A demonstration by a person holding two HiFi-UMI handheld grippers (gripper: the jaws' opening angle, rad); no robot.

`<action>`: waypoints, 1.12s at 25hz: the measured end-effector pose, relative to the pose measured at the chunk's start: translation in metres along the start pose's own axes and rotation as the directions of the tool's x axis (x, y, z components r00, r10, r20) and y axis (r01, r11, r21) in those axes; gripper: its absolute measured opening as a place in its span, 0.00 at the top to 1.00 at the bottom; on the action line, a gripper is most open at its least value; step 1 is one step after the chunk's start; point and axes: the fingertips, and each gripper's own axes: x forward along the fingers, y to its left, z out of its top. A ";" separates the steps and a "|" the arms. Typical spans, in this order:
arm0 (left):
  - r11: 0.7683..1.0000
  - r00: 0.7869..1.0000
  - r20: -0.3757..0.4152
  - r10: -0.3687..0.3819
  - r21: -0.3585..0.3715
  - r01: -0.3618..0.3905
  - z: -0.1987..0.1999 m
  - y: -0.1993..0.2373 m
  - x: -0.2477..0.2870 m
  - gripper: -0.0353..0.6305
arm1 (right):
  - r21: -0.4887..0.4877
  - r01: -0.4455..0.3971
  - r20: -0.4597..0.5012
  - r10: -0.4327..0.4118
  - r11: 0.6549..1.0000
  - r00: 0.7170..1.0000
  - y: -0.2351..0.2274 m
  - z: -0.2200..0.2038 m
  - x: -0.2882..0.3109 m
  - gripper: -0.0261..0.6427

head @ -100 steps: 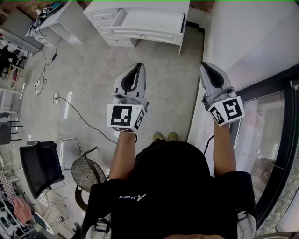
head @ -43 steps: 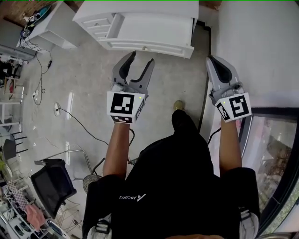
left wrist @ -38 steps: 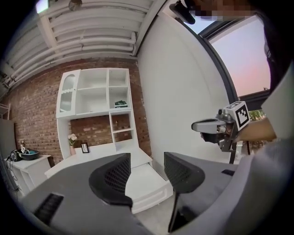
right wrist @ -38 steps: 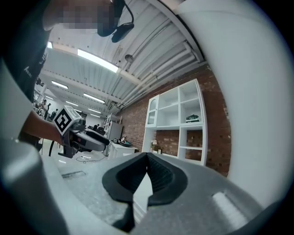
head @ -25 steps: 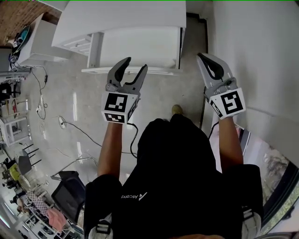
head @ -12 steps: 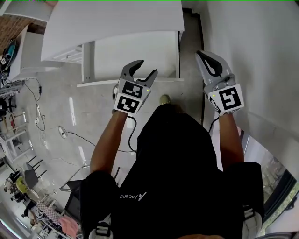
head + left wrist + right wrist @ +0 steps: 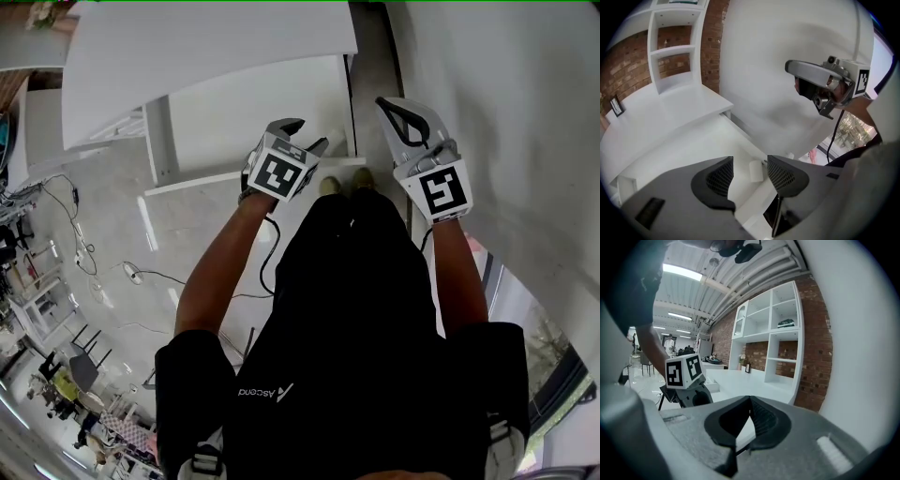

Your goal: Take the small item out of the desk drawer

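The white desk point(image 7: 206, 47) has its drawer point(image 7: 253, 112) pulled out toward me. My left gripper point(image 7: 306, 133) hangs open over the drawer's front right corner. In the left gripper view, a small white cylinder-shaped item point(image 7: 756, 171) lies on the drawer floor, seen between the spread jaws of the left gripper point(image 7: 750, 159) and not touched by them. My right gripper point(image 7: 384, 101) is held up beside the desk near the wall, jaws closed on nothing. In its own view the right gripper point(image 7: 750, 401) has its tips together.
A white wall point(image 7: 487, 112) runs close on the right. Behind the desk stand a brick wall point(image 7: 820, 357) and a white shelf unit point(image 7: 780, 338). A small picture frame point(image 7: 616, 107) stands on the desktop. A cable point(image 7: 141, 277) trails over the floor at left.
The person has walked up to the desk. The left gripper has opened and dropped toward the drawer's front edge. The right gripper stayed shut and moved slightly left.
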 end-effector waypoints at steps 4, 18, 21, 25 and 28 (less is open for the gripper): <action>0.997 0.993 -0.091 -0.068 -0.033 0.066 -0.007 -0.005 0.028 0.61 | 0.010 -0.022 -0.015 0.022 1.000 1.000 -0.008 -0.009 0.006 0.96; 0.959 0.904 -0.327 -0.276 -0.159 0.236 -0.045 -0.017 0.103 0.61 | 0.061 -0.060 -0.026 0.062 0.996 0.998 -0.030 -0.050 0.019 0.96; 0.952 0.879 -0.368 -0.302 -0.159 0.261 -0.047 -0.019 0.115 0.61 | 0.070 -0.057 -0.031 0.060 0.996 0.998 -0.041 -0.057 0.022 0.96; 0.944 0.848 -0.416 -0.329 -0.183 0.276 -0.052 -0.017 0.128 0.61 | 0.086 -0.054 -0.039 0.058 0.995 0.998 -0.053 -0.064 0.025 0.96; 0.939 0.827 -0.446 -0.343 -0.201 0.281 -0.055 -0.013 0.136 0.61 | 0.092 -0.053 -0.043 0.057 0.994 0.997 -0.063 -0.066 0.029 0.96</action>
